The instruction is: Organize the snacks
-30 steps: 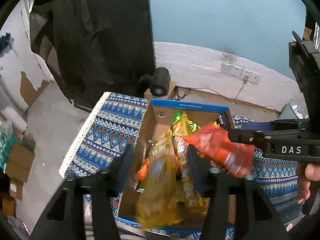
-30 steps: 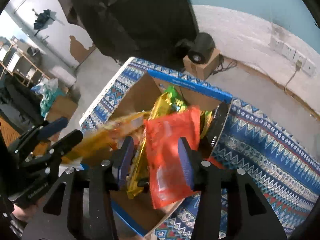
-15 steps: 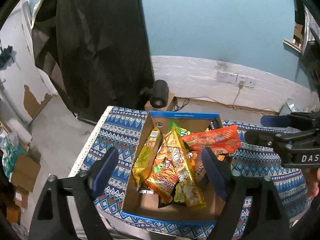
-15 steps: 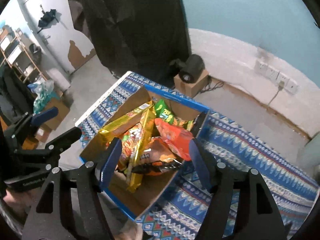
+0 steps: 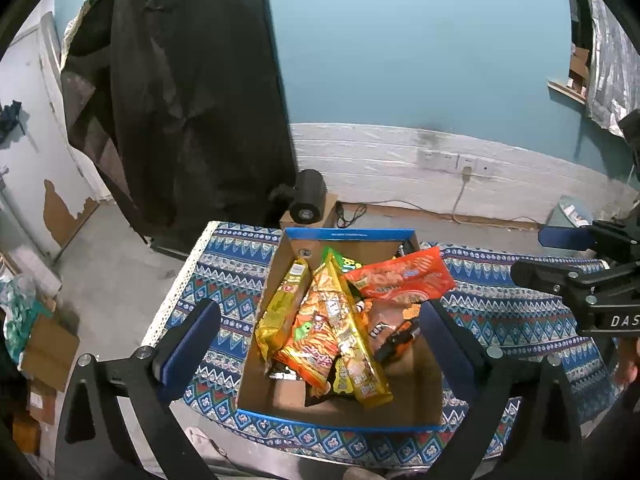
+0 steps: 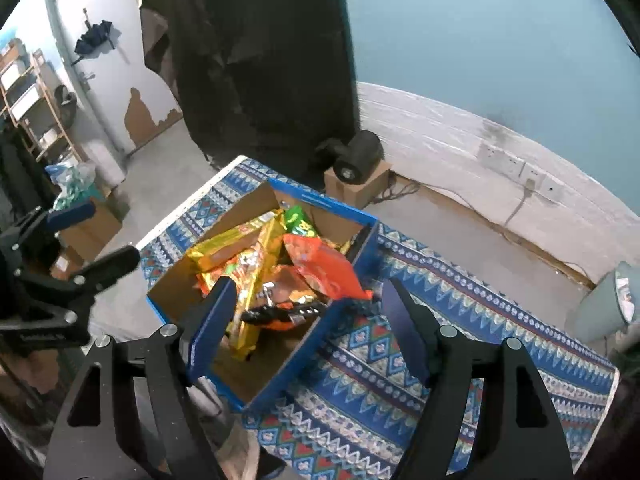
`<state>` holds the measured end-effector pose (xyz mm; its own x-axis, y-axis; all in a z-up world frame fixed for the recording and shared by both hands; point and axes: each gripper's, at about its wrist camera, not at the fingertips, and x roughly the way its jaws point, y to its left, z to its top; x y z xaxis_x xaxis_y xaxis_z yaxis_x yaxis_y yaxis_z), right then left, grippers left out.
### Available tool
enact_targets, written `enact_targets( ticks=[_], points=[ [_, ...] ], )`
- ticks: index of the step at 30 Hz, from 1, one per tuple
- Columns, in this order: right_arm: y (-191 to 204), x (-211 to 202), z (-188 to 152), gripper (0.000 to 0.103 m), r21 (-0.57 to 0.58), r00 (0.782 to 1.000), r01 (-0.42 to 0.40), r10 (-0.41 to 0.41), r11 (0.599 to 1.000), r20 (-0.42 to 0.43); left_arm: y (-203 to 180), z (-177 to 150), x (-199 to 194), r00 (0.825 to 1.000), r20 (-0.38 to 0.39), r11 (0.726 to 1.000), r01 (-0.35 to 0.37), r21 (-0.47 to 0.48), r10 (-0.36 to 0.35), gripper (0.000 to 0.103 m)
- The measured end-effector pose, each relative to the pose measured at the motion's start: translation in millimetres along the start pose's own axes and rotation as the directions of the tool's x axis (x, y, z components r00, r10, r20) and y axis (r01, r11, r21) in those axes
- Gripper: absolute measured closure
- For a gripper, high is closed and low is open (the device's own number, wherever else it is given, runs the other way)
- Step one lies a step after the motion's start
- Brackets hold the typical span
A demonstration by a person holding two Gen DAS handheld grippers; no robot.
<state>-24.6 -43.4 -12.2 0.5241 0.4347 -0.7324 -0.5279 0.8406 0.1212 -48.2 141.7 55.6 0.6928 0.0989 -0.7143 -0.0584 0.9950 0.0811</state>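
Both claws hang above the cardboard box with their jaws spread wide and widening further, and nothing sits between the fingers of either one. The left gripper is empty; its blue-padded fingers frame the box from above, clear of the packets. The right gripper is just as bare, its pads apart over the near corner of the box.

Below and ahead of the left claw, the snacks lie heaped inside the box: a long yellow packet toward its left finger, an orange-and-yellow bag in the middle, and a red-orange packet toward the far right, tilted up against the box's rim. A green packet pokes out behind them at the far wall. The box stands on a blue patterned cloth that spreads out under both claws.

From the left claw's side, the right one shows off to the right, cut by the edge of the view, with a bit of the person's hand beneath it. The dark packets low in the heap are too buried to read. The near floor of the box is bare cardboard. Beyond the box, a black cylinder rests on a small carton by the wall; what it is I cannot make out.
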Motion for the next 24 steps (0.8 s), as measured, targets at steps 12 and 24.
enact_targets(
  ticks=[12, 24],
  points=[
    [-11, -7, -21, 0.028, -0.023, 0.999, 0.046, -0.046, 0.999, 0.003, -11, -9, -1, 1.000, -0.021, 0.999, -0.003, 0.034, 0.003, 0.001],
    [-14, -9, -23, 0.028, -0.021, 0.999, 0.045, -0.045, 0.999, 0.002, -17, -10, 2, 0.999, -0.038, 0.999, -0.007, 0.046, 0.009, 0.001]
  ],
)
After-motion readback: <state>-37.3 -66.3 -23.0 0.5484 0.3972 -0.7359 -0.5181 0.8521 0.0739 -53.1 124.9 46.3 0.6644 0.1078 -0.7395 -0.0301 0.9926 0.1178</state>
